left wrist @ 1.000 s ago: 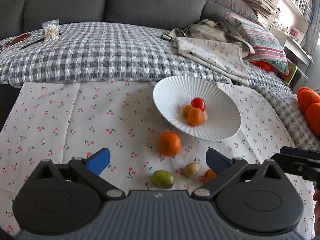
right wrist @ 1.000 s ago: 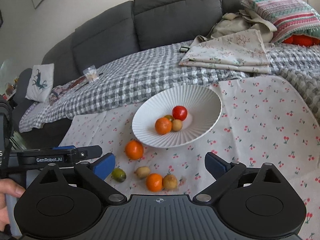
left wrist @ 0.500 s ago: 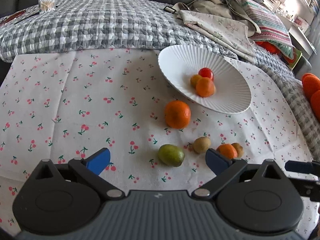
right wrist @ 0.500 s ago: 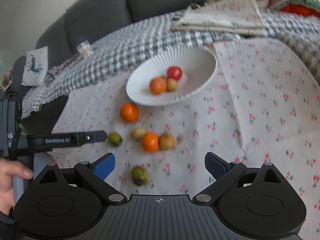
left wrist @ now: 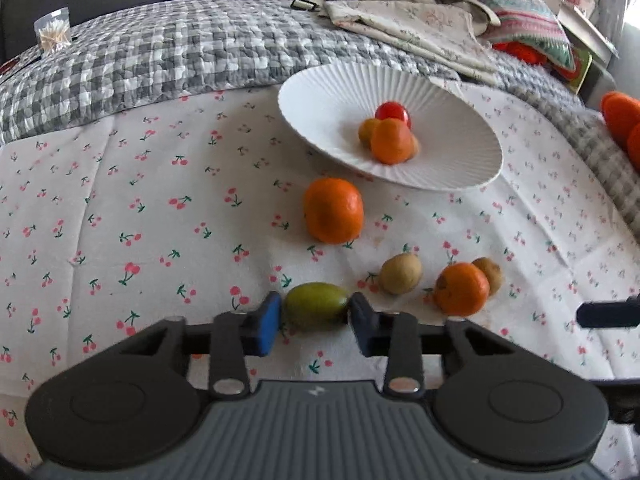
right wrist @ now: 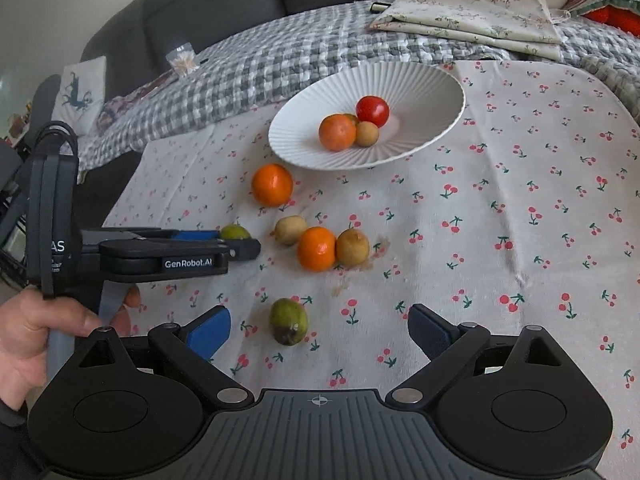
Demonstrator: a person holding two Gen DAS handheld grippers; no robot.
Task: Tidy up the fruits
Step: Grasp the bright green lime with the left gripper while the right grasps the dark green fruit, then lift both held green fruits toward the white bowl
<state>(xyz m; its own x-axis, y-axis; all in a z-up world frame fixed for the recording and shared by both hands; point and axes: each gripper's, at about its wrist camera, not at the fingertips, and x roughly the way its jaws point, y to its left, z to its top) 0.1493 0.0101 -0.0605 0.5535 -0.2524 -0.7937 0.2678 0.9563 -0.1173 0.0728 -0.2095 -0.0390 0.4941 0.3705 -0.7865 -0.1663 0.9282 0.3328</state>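
Note:
My left gripper (left wrist: 315, 322) is shut on a small green fruit (left wrist: 317, 305) at cloth level; it also shows in the right wrist view (right wrist: 235, 233). A white ribbed plate (left wrist: 320, 92) holds a red tomato (left wrist: 392, 113), an orange mandarin (left wrist: 391, 141) and a small brown fruit. Loose on the cloth lie a large mandarin (left wrist: 333, 210), a brown fruit (left wrist: 401, 273), a small mandarin (left wrist: 461, 289) and another brown fruit (left wrist: 489, 273). My right gripper (right wrist: 318, 330) is open, with a second green fruit (right wrist: 289, 321) between its fingers, untouched.
The cherry-print cloth (left wrist: 120, 208) covers the table. A grey checked blanket (left wrist: 160, 52) lies behind, with folded fabric (left wrist: 412, 28), a pillow (left wrist: 520, 12) and a small bag of sticks (left wrist: 53, 36). A grey sofa stands at the back.
My left gripper has moved forward and down and closed on the green fruit. My right gripper has moved down toward the second green fruit and stays open.

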